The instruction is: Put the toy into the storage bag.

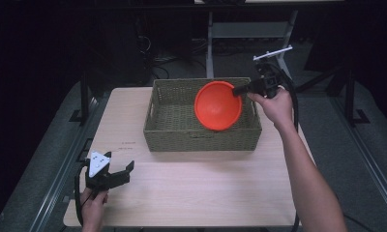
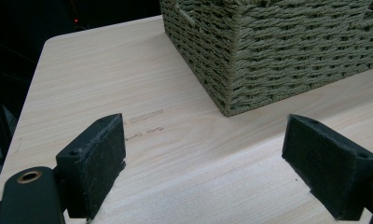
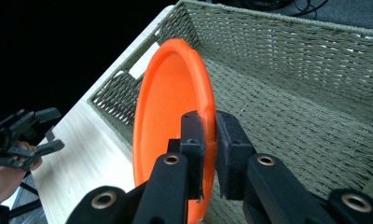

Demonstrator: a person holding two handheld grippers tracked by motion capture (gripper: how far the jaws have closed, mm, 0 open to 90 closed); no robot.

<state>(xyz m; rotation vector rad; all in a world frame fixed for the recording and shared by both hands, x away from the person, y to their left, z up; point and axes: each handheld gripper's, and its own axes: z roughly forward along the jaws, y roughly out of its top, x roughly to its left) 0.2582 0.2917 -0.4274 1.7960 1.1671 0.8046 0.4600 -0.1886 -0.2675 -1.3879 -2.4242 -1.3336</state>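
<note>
An orange plate (image 3: pixel 173 116) is pinched by its rim between the pressed-together jaws of the right gripper (image 3: pixel 210 140), and is held tilted on edge over the woven basket (image 1: pixel 201 137), whose floor lies just beyond and below the fingertips. The left gripper (image 2: pixel 203 154) is rested low on the wooden table (image 1: pixel 196 193) with its pads (image 2: pixel 98 161) spread wide and nothing between them; a corner of the basket is seen ahead of them, well apart. A slip is judged possible: only a narrow strip of rim is clamped, so the plate could pivot or drop against the basket wall if the hold is loosened or swung. The tabletop is pale, bare wood, and the surrounding room is dark, with cables and frames dimly seen beyond.
</note>
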